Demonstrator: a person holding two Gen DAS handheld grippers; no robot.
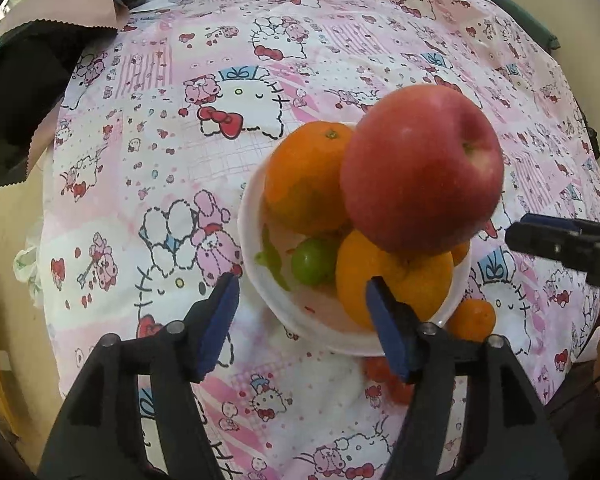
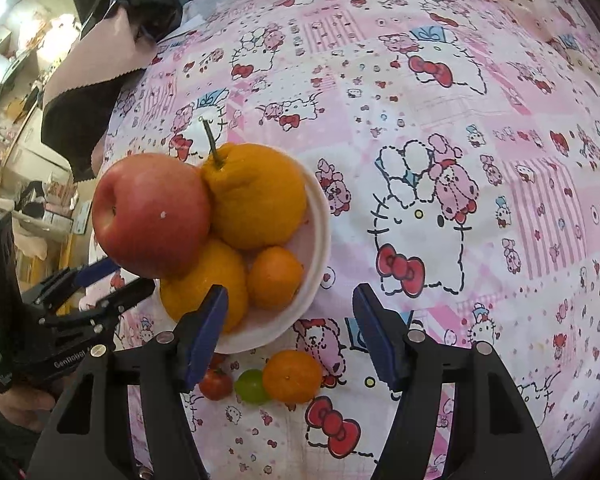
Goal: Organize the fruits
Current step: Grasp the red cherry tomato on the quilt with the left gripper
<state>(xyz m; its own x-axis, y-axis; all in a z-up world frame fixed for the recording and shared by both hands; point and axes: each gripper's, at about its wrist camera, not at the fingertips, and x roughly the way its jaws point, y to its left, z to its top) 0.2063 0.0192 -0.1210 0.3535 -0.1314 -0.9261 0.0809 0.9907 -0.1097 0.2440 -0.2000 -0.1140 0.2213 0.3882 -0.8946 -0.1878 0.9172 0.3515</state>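
Fruits, piled in a smooth white bowl [image 2: 318, 216] on the cartoon-print cloth [image 2: 460, 100]: we count a glossy red apple [image 2: 152, 214] atop dimpled oranges [image 2: 256, 196]. Our right view alone shows a loose mandarin [image 2: 292, 376], green grape [image 2: 252, 387] and cherry tomato [image 2: 216, 384] below the bowl; our left view alone shows a green fruit [image 1: 314, 261] inside. Left gripper [image 1: 300, 316] and right gripper [image 2: 290, 328] both stand apart, empty.

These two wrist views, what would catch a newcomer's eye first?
The big red apple perched on top of the oranges heaped in the white bowl stands out first. Next comes the busy pink cartoon-cat tablecloth under everything. A small orange, a green fruit and a tomato lie loose beside the bowl.
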